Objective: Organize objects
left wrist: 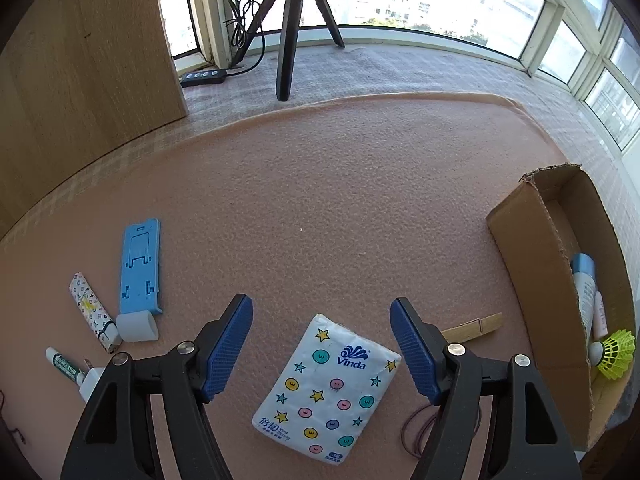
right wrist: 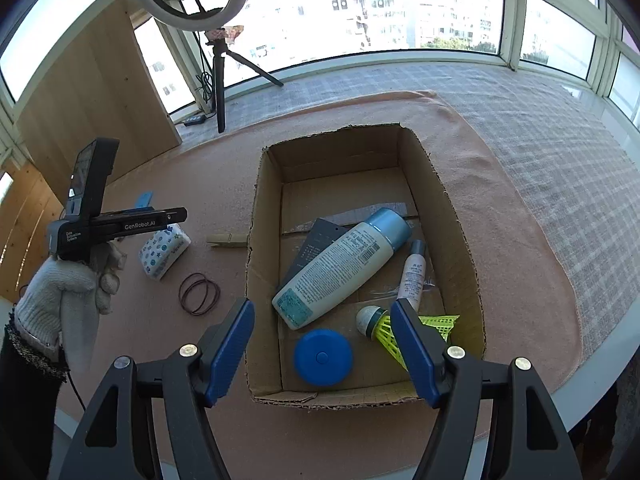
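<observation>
tissue pack (left wrist: 327, 390) lay flat on the pink cloth (left wrist: 320, 200), white with stars and dots, framed between the blue pads of the left gripper (left wrist: 321, 350). jaws stood wide, pads well clear of the pack on both sides, gripping nothing. seen from the right wrist, same gripper (right wrist: 176, 216) hung above the pack (right wrist: 165, 252), held in a white-gloved hand (right wrist: 64, 292).

clothespin (left wrist: 474, 328) lay just right of the pack, partly hidden behind the right pad. rubber bands (right wrist: 199, 293) lay near the pack, toward the box. off to the left: blue phone stand (left wrist: 140, 266), patterned lighter (left wrist: 94, 306) beside it, small tube (left wrist: 66, 366) nearer the edge.

cardboard box (right wrist: 256, 208) sat open on the cloth to the right of the pack. inside: big bottle (right wrist: 340, 268) lying slantwise, small bottle (right wrist: 414, 276) beside it, yellow shuttlecock (right wrist: 384, 328), round blue case (right wrist: 323, 356), dark card (right wrist: 316, 240) under the big bottle.

right gripper (right wrist: 322, 354) hovered over the near end of the box, jaws wide apart, nothing between the pads, touching nothing. right pad overlapped the shuttlecock in view; contact could not be told.

tripod (left wrist: 292, 28) stood at the window behind.
</observation>
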Demonstrator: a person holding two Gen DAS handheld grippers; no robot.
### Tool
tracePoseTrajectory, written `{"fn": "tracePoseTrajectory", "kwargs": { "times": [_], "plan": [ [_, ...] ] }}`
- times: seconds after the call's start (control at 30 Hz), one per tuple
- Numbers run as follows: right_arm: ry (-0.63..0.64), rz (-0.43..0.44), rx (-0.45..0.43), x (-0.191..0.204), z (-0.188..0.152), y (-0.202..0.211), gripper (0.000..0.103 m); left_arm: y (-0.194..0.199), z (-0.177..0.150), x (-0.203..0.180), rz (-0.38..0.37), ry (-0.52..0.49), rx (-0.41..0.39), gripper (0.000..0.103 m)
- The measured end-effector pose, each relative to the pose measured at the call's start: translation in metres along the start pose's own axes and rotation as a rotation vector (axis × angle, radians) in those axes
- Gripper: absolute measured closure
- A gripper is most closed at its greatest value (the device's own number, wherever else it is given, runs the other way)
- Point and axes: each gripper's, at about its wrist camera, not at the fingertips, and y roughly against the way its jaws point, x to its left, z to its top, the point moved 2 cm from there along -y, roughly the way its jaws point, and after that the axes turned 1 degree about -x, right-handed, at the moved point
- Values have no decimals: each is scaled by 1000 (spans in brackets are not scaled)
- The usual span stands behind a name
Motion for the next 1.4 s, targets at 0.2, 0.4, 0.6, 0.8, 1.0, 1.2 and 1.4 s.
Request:
{"fn": "tracePoseTrajectory", "kwargs": {
  "times": [0.2, 0.4, 0.6, 0.8, 1.0, 1.2, 1.4],
  "plan": [
    [0, -2, 6, 3, -4, 1, 36, -10, -8, 10, -12, 17, 27, 43],
    [25, 31, 16, 23, -4, -4, 36, -6, -27, 26, -28, 68, 40, 53],
    [84, 86, 23, 58, -3, -11, 36, 7, -62, 51, -29, 130, 45, 53],
    [135, 149, 52, 97, -7, -25, 36, 25, -99, 70, -22, 183, 33, 53],
    [156, 213, 91, 132, -18, -38, 36, 45, -125, 87, -24, 229, 24, 52],
    [141, 264, 136, 157, -28, -53, 36, 78, -141, 112, -60, 272, -47, 43],
    [98, 300, 181, 174, -33, -71, 36, 84, -173, 113, -159, 218, 5, 43]
  ]
}}
